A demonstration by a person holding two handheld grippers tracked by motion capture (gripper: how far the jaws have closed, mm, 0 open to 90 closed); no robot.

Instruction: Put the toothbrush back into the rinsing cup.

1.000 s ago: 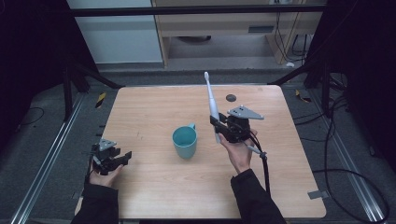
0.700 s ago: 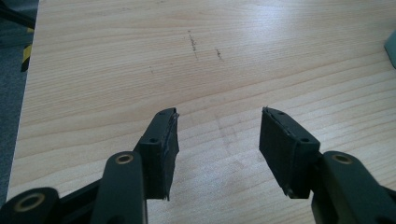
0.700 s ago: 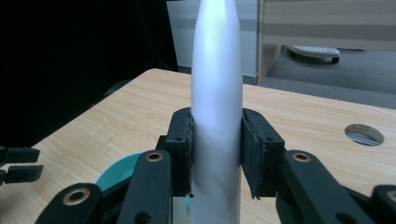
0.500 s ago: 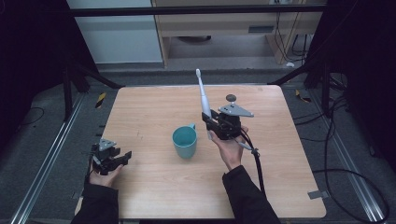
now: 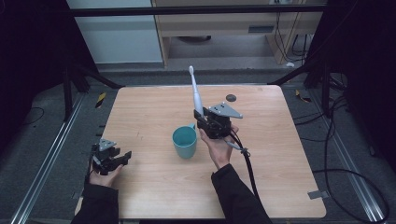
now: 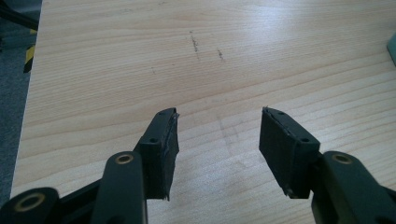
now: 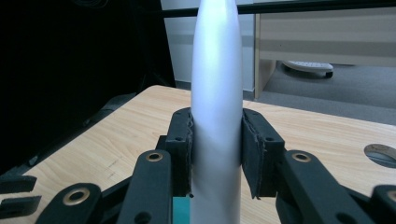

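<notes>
- A teal cup (image 5: 185,142) stands upright near the middle of the tabletop (image 5: 280,154); its inside looks bare as far as the high view can tell.
- The right hand-held gripper (image 5: 203,119) is clamped on the lower body of a white electric toothbrush (image 5: 195,92), held upright with the brush head on top, just beside and above the cup's far right rim.
- In the right gripper view the two pads (image 7: 181,140) press on either side of the white handle (image 7: 217,102).
- The left hand-held gripper (image 5: 122,157) rests near the tabletop's front left edge, jaws wide apart with nothing between them; bare wood lies ahead of it.
- A small dark round disc (image 5: 230,98) lies near the far edge.
- Wide open wood lies to the right and front.
- No readable writing.
</notes>
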